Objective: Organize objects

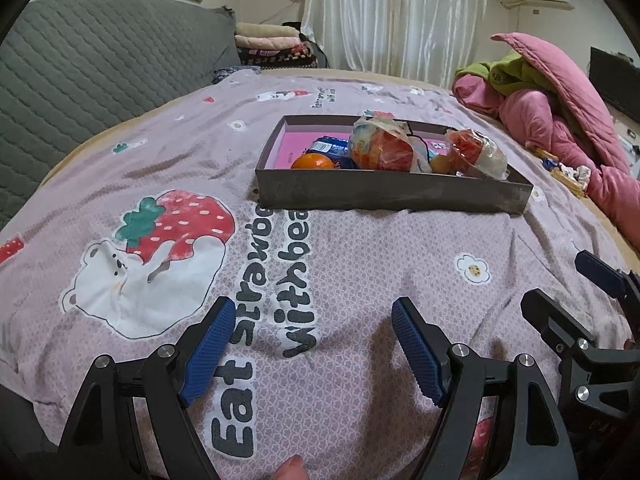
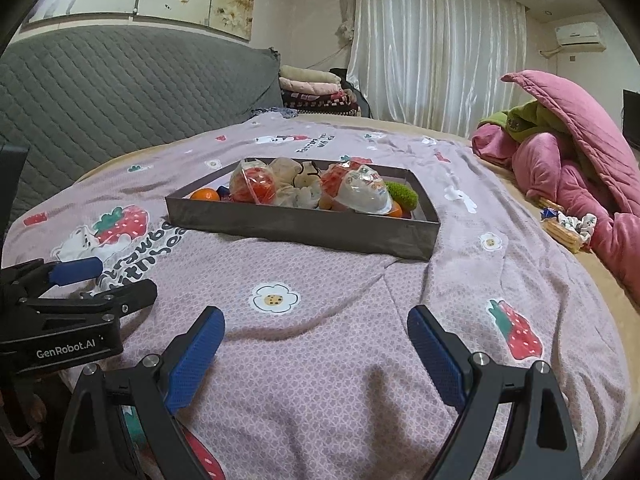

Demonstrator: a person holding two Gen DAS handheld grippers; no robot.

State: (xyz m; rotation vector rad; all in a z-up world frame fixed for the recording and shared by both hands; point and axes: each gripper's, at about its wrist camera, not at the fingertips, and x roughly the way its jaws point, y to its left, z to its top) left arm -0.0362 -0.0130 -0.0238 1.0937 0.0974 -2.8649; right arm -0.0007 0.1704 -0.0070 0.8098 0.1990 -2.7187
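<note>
One dark, shallow box point(image 2: 304, 228) sits on one printed bedspread point(image 2: 320, 360), holding two clear egg-shaped capsules point(image 2: 362, 194) with red contents, at least two oranges point(image 2: 205, 194), one fuzzy green item point(image 2: 404, 195), one blue packet point(image 1: 330, 147) and one crumpled pale bundle point(image 2: 298, 184); further contents cannot be counted. Two grippers are in view, the left gripper point(image 1: 312, 344) and the right gripper point(image 2: 316, 356), each with two blue-padded fingers. One pink quilt point(image 2: 572, 152) lies heaped at the bed's edge.

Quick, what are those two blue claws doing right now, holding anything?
Left gripper: jaws open, holding nothing.
Right gripper: jaws open, holding nothing.
</note>
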